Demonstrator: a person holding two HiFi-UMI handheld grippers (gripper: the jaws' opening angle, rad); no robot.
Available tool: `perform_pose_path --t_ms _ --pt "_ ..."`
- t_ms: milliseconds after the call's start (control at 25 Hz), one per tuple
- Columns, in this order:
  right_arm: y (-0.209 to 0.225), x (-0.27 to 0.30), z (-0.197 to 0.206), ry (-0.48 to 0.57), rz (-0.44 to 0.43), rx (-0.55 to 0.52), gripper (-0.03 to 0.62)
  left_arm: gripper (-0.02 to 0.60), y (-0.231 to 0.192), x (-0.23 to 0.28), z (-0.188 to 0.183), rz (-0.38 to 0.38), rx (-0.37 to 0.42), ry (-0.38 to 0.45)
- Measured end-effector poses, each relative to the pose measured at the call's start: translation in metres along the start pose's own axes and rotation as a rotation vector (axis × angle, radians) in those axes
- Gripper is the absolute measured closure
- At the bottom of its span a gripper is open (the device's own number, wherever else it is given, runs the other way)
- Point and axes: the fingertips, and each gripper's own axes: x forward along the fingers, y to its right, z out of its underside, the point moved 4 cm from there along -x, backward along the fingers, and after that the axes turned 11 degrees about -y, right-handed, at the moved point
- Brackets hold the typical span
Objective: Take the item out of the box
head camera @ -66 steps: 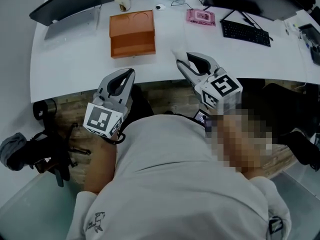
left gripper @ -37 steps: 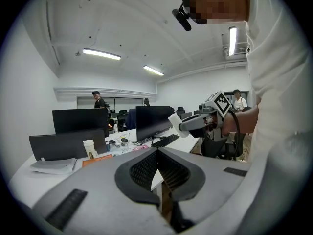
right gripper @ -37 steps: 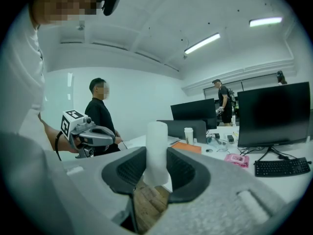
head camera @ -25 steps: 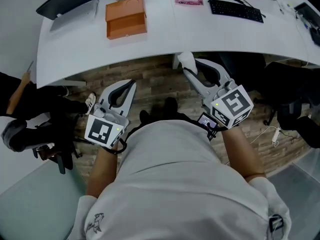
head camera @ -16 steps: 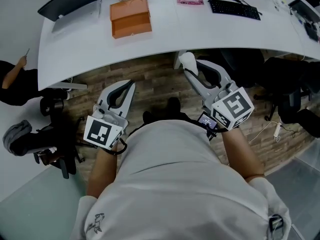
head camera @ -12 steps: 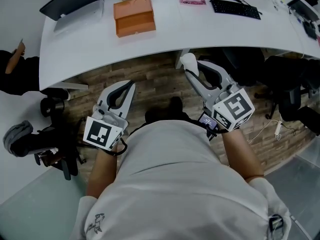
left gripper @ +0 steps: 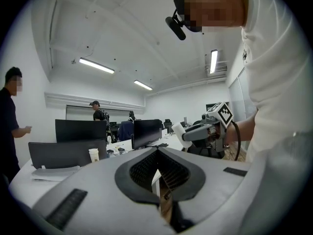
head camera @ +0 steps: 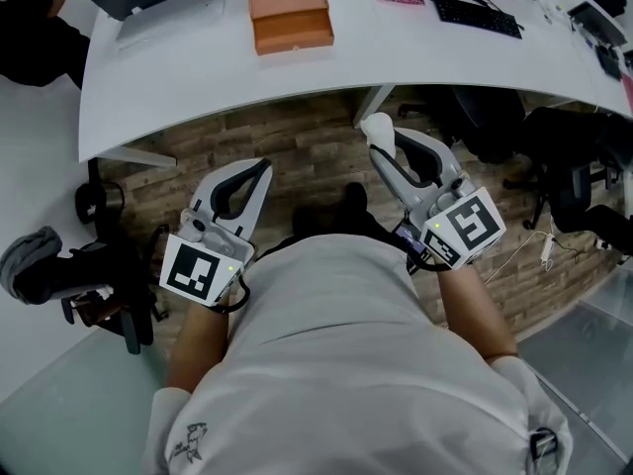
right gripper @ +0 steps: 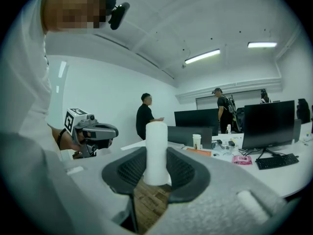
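left hand-held gripper [head camera: 259,169]: pressed together, empty | right hand-held gripper [head camera: 380,139]: pinching white cylinder [right gripper: 157,146] (upright)

- This is an open-plan office: a long, curved white tabletop [head camera: 198,87] runs across the room above a wood-plank floor [head camera: 287,146].
- Dark computer monitors [right gripper: 269,124] stand in rows along it, and a black keyboard [head camera: 478,16] lies in front of one.
- A paper coffee cup [right gripper: 196,141] and small desk clutter sit among the screens.
- Black office chairs [head camera: 579,191] stand by the right end.
- Strip lights [right gripper: 202,56] are fixed to a white ceiling, and the walls are plain white.
- People [right gripper: 145,115] stand near the screens.
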Motion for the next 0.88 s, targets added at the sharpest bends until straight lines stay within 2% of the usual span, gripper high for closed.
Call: perform_pose_path --t_ms 280,880 --pt "-0.038 0.012 -0.009 0.017 -0.014 -0.029 0.467 0.583 -0.013 -0.033 0.010 -0.009 -0.016 0.019" --pt "-0.061 0.010 -0.035 0.038 0.010 -0.071 0.467 0.583 -0.021 -0.039 0.007 0.042 -0.017 0.055"
